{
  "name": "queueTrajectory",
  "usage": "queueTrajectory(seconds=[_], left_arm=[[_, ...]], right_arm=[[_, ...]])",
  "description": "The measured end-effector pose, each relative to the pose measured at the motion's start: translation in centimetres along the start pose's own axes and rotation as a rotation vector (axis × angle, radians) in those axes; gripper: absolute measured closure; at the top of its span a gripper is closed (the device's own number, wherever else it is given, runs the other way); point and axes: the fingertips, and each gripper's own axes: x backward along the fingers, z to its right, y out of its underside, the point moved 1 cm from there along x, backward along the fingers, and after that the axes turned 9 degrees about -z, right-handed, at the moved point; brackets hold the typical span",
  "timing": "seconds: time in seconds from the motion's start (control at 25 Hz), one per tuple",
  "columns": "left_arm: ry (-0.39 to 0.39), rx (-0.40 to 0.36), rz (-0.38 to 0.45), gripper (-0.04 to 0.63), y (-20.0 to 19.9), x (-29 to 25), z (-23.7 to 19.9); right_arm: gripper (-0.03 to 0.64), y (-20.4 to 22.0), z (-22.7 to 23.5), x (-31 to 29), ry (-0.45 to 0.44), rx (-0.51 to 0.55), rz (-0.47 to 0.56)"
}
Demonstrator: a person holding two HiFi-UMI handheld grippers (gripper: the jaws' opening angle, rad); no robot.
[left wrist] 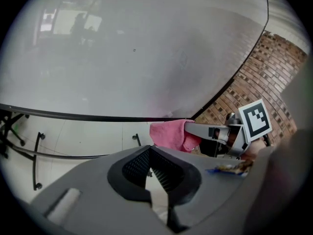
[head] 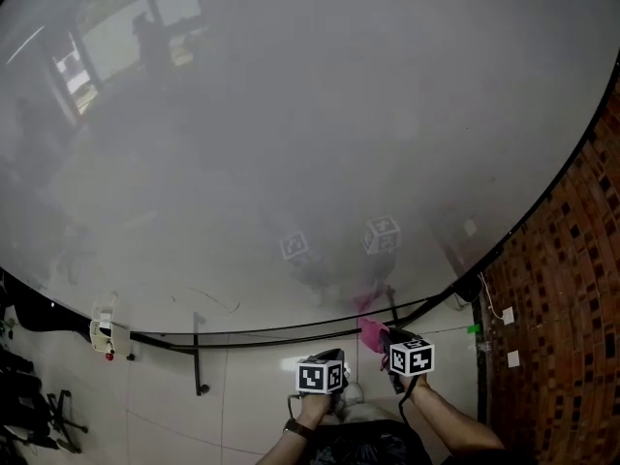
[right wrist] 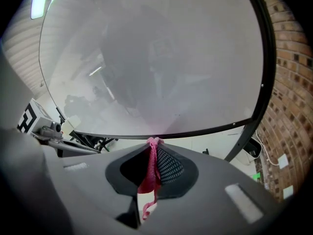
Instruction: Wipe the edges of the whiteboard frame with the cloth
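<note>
- The whiteboard [head: 291, 114] filled most of the head view, with its black frame [head: 242, 338] curving along the lower edge.
- The right tool [head: 386, 339] sat at lower centre-right, its jaws pinching a pink cloth [head: 372, 331].
- In the right gripper view the cloth [right wrist: 151, 173] hung between the pads and its top met the frame [right wrist: 205, 130] in mid-picture; whether they actually touched could not be told.
- The left tool [left wrist: 150, 147] had its jaws pressed together with nothing between them. It hovered just beside the right tool, at its left, below the frame.
- A brick wall [head: 572, 289] stood at the right edge.
</note>
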Motion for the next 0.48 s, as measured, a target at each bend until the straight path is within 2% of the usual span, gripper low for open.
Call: queueTrajectory(seconds=[0.2,0.36,0.48], left_arm=[[0.064,-0.085,-0.004,0.595,-1.4,-2.7,4.5],[0.101,-0.171,-0.036,0.594,-0.5,-4.3,8.9],[0.103,-0.252,-0.038,0.594,-1.5,-6.2,12.5]], right_arm=[[0.594,-0.6,2.2,3.4,0.066,0.010,0.030],[0.594,0.3,4.2,5.1,0.059,0.002,0.043],[0.594,-0.1,6.5,6.1,0.030,-0.003,0.068]])
